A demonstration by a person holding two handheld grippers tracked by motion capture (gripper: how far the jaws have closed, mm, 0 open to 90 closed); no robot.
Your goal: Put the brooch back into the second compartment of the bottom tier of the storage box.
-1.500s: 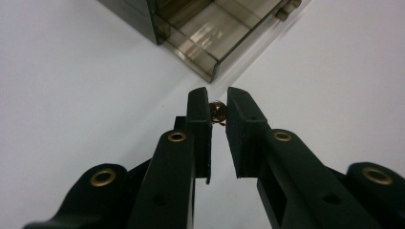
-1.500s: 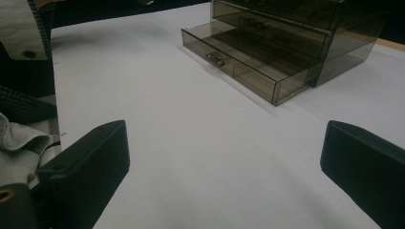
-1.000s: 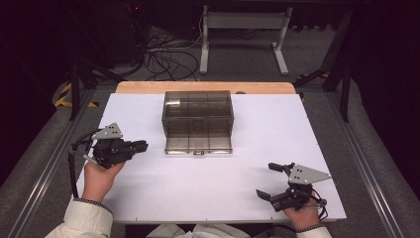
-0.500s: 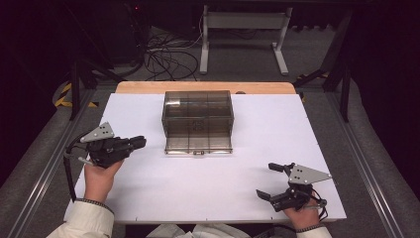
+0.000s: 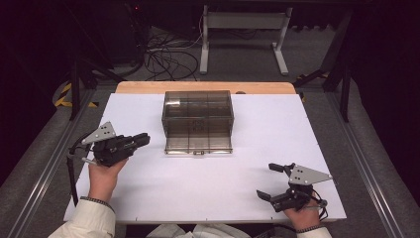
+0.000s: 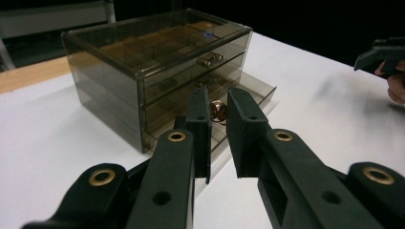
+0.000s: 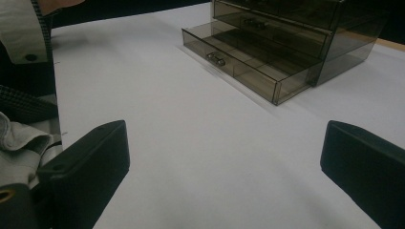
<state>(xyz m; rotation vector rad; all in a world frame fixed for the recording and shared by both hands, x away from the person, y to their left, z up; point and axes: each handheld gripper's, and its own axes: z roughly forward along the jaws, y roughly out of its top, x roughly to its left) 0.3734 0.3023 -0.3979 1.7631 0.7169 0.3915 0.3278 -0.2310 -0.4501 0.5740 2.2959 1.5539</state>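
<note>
- While the right tongs [image 5: 275, 184] rest on the white surface [image 5: 247, 173] near the person's edge, the left tongs [image 5: 141, 140] hang just off the left front corner of a smoky clear drawer box [image 5: 197, 121], pointing across toward it.
- Standing at the middle of the surface toward its far side, the box has its long side running left to right and its drawer fronts facing the person.
- Its bottom drawer [image 7: 239, 59] sits pulled partly out, its small metal handle [image 7: 216, 58] at the middle of its front.
- Seen along the left tongs [image 6: 217, 124], the corner of the box lies straight ahead and close, with a small copper-coloured piece [image 6: 218, 110] showing in the open drawer just past the tips.
- Those left tongs are nearly closed, a narrow gap left between the jaws and nothing in them.
- By contrast, the right tongs gape wide and empty, and from them the box lies well apart, up and to the left.
- Judged from these positions, the left hand [image 5: 104, 176] is the nearer one for any work on the drawer, reaching sideways along the box's front.
- Bare white surface lies between either tongs and the box, so nothing blocks the way.
- Beyond the far edge, a strip of bare wood [image 5: 148, 87] shows, with cables [image 5: 168, 59] and a metal stand [image 5: 242, 29] on the dark floor behind.
</note>
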